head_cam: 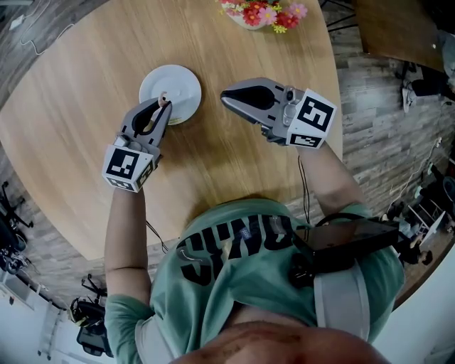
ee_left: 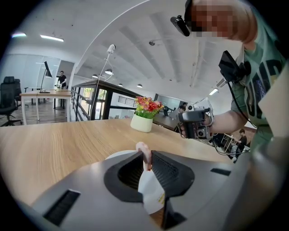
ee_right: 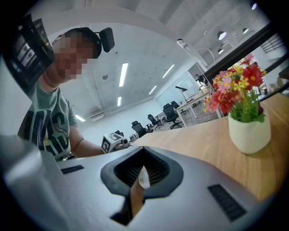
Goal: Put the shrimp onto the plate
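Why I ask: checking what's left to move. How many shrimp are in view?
1. The shrimp is pinched in the left claw, at the plate's near edge. No other shows on the table, though that claw may hide one.

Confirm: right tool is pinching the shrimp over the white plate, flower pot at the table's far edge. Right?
Wrong tool. The left tool is pinching the shrimp over the white plate; the left gripper view shows it between the jaws. The right tool carries nothing, jaws together. The flower pot at the table's far edge is correct.
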### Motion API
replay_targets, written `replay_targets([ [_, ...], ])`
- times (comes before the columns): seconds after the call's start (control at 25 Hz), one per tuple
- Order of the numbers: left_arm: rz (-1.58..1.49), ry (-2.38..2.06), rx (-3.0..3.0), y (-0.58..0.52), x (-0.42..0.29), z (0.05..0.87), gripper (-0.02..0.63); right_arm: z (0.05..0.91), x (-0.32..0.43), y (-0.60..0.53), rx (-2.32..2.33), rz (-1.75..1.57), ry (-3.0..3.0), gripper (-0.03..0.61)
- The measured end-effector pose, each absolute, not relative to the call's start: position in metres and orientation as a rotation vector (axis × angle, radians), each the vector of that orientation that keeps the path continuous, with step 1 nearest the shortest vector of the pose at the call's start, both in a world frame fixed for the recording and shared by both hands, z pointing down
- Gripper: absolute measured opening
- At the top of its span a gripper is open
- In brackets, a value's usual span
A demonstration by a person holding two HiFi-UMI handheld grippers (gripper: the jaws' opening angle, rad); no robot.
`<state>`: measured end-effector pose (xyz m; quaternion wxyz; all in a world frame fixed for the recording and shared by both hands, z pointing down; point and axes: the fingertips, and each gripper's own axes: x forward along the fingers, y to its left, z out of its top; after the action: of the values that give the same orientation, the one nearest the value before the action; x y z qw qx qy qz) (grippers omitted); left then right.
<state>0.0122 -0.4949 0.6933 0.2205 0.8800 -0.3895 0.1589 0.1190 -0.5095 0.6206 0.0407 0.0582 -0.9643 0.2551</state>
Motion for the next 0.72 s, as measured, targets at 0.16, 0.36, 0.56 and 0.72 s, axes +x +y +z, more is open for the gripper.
replay_targets([
  [0.16,0.451,-1.074,2.43,-0.499,0.012,0.698,0.06,0.626,0.119,-0.512,0.179,0.792,-2.949,0.006],
  [0.36,0.464,-1.06,2.432,-0.5,0.014,0.701,0.06,0.628,0.117,-0.514,0.175,0.802,-2.948,0.006],
  [0.56,0.497,-1.062,2.431,-0.502,0.016,0.709,0.06,0.633,0.119,-0.515,0.175,0.813,-2.948,0.006],
  [0.72,0.517,-1.062,2.431,-0.502,0.015,0.711,0.06,0.633,0.118,-0.514,0.172,0.818,-2.951,0.006],
])
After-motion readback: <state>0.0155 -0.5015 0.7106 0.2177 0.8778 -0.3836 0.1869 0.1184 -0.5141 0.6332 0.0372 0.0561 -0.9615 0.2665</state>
